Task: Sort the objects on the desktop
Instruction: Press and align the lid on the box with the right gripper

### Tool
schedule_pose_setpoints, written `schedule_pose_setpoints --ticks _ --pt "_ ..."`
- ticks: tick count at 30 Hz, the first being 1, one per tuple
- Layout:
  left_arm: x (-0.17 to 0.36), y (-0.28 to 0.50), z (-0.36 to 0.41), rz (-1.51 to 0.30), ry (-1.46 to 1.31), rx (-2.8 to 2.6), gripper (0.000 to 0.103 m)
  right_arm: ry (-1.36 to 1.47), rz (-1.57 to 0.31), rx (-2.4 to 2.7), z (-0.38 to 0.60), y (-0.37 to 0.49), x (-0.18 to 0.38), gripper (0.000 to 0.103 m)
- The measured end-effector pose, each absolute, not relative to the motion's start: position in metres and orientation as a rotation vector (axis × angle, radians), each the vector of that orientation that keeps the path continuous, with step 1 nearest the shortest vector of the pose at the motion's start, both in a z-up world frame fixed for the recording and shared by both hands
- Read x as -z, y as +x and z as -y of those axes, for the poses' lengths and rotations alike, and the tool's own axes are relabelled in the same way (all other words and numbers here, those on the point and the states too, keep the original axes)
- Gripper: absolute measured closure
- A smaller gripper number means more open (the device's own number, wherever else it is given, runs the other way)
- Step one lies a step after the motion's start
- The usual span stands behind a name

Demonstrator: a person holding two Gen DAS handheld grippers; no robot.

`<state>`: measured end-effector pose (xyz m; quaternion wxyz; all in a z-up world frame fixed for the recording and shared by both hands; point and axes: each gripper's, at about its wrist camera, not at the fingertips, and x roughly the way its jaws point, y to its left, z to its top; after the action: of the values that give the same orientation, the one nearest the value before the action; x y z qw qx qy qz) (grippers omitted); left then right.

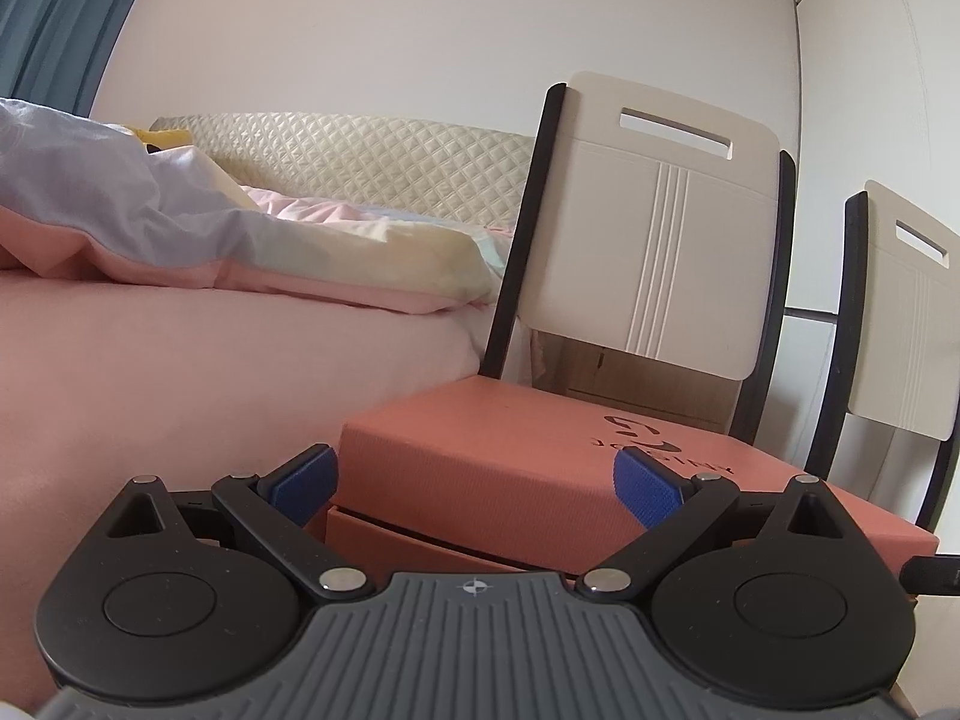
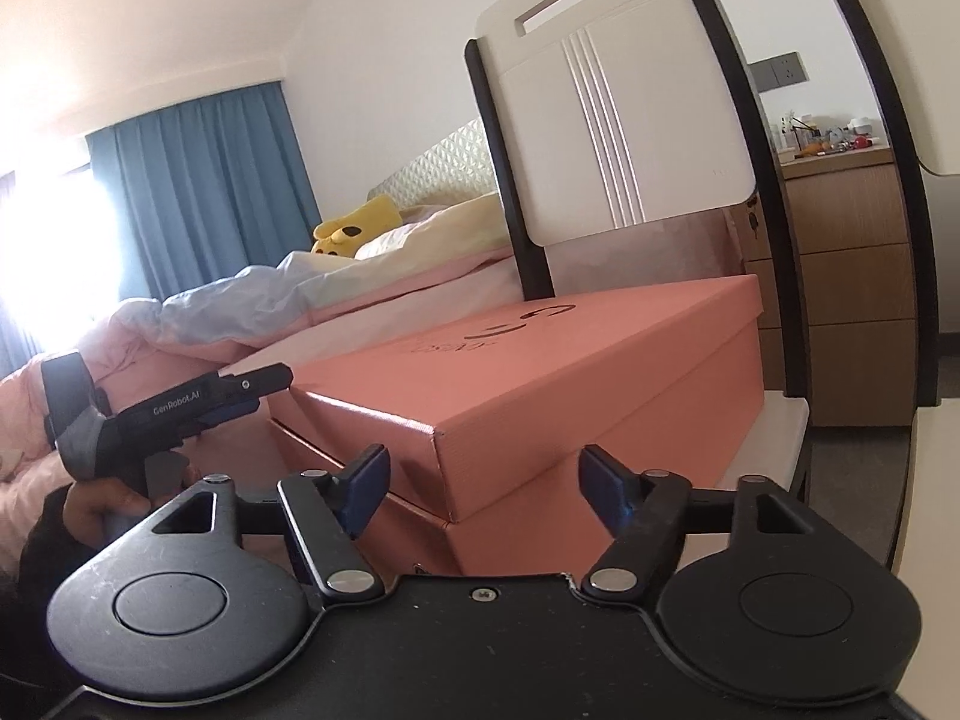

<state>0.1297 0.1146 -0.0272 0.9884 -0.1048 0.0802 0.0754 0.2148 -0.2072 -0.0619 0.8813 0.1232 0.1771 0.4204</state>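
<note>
A salmon-orange box sits on a chair seat, its lid resting askew on the base. My left gripper is open, its blue pads on either side of the lid's near corner. Seen from the right wrist, the left gripper has its tip at the lid's left end, and a hand holds it. My right gripper is open in front of the lid's other near corner, above the base, with nothing between its pads.
A white chair back with black rails rises behind the box; a second chair stands to the right. A bed with pink bedding and a yellow plush toy lies left. A wooden drawer unit is behind.
</note>
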Motion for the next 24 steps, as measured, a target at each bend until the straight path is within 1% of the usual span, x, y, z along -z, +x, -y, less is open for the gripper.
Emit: schedule_pose_setpoints --ticks 4,6,15,24 --pt "0.026 0.135 -0.122 -0.168 -0.247 -0.148 0.003 0.27 -0.373 -0.875 0.207 0.215 0.064 0.028" --pt "0.025 0.14 -0.125 -0.182 -0.259 -0.132 0.0 0.265 -0.375 -0.869 0.203 0.215 0.066 0.027" --pt "0.026 0.148 -0.124 -0.197 -0.228 -0.122 0.0 0.225 -0.385 -0.868 0.188 0.214 0.073 0.025" --pt "0.029 0.143 -0.119 -0.205 -0.244 -0.015 0.0 0.246 -0.349 -0.816 0.21 0.216 0.067 0.025"
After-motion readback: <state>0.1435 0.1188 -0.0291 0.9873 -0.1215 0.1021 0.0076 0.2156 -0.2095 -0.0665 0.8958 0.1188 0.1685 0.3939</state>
